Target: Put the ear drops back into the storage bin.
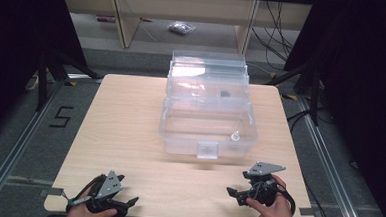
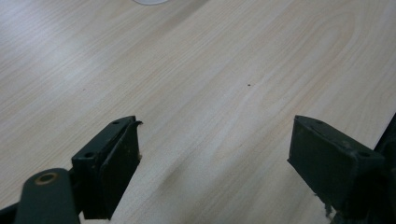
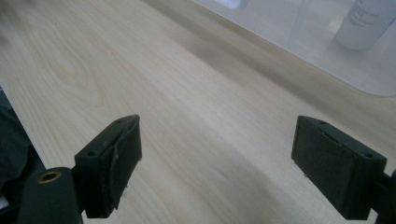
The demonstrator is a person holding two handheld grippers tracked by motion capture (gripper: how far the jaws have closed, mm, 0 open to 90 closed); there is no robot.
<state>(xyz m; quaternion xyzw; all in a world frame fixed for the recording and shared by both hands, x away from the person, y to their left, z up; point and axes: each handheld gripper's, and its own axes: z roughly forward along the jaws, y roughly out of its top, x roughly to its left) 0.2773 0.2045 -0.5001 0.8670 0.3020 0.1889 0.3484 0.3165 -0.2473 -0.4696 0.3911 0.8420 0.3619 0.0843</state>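
Two grippers rest near the table's (image 1: 130, 130) front edge, one toward each front corner, and both are empty. Your left gripper (image 1: 121, 203) sits by the front left corner, its jaws spread wide over bare wood with nothing between them. Your right gripper (image 1: 237, 195) lies toward the front right corner, jaws likewise fully apart and touching nothing. The clear plastic box (image 1: 208, 122) stands at the table's middle toward the back edge, its tiered trays folded open, which leaves the bottom compartment free to reach from above. A small white bottle (image 1: 235, 136) stands upright in that compartment's front right corner, just beyond your right gripper, so that hand looks best placed to fetch it.
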